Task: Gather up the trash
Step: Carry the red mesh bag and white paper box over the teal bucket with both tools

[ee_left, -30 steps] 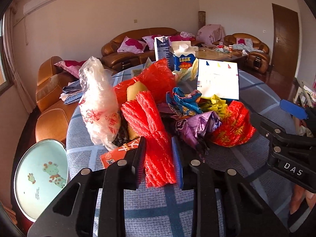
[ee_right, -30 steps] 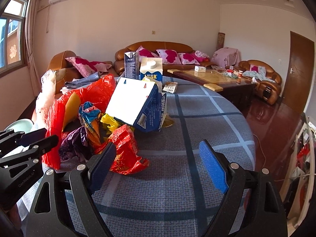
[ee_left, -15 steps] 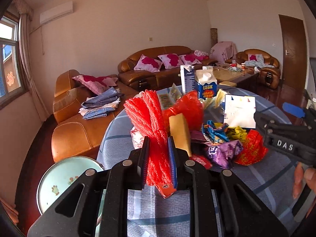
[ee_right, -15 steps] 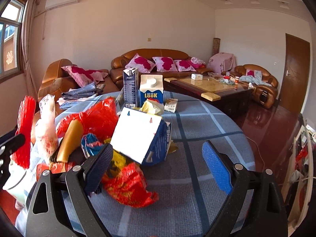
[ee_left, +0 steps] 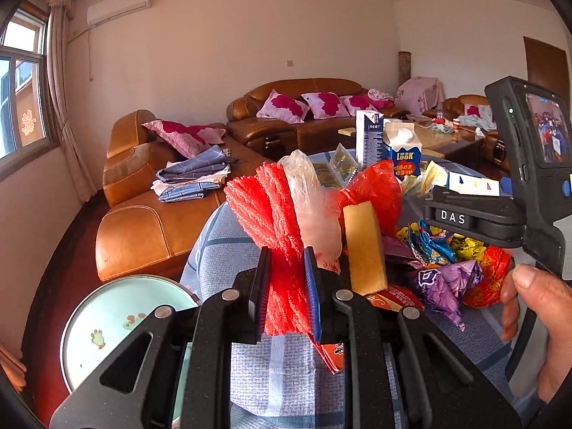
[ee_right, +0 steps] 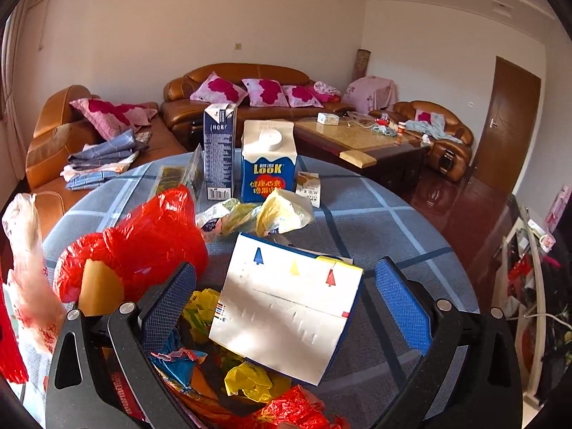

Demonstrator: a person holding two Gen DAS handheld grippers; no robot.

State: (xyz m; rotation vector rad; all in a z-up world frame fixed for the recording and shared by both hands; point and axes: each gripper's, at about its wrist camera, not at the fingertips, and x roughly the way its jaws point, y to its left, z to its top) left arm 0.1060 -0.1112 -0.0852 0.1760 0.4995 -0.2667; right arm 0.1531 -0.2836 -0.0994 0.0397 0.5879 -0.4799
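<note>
The left tongs (ee_left: pixel 286 293) are clenched on a red mesh bundle (ee_left: pixel 271 214), lifted above the near edge of the desk (ee_right: pixel 375 221). The right tongs (ee_right: pixel 286 296) gape released around a white box (ee_right: pixel 286 307) lying on the wrappers (ee_right: pixel 246 379); behind stand two cartons (ee_right: pixel 268 164)

Red mesh bundle (ee_left: pixel 275 221) upright, pinched between fingers (ee_left: pixel 311 293); crumpled wrappers (ee_right: pixel 250 379) heaped on table.
</note>
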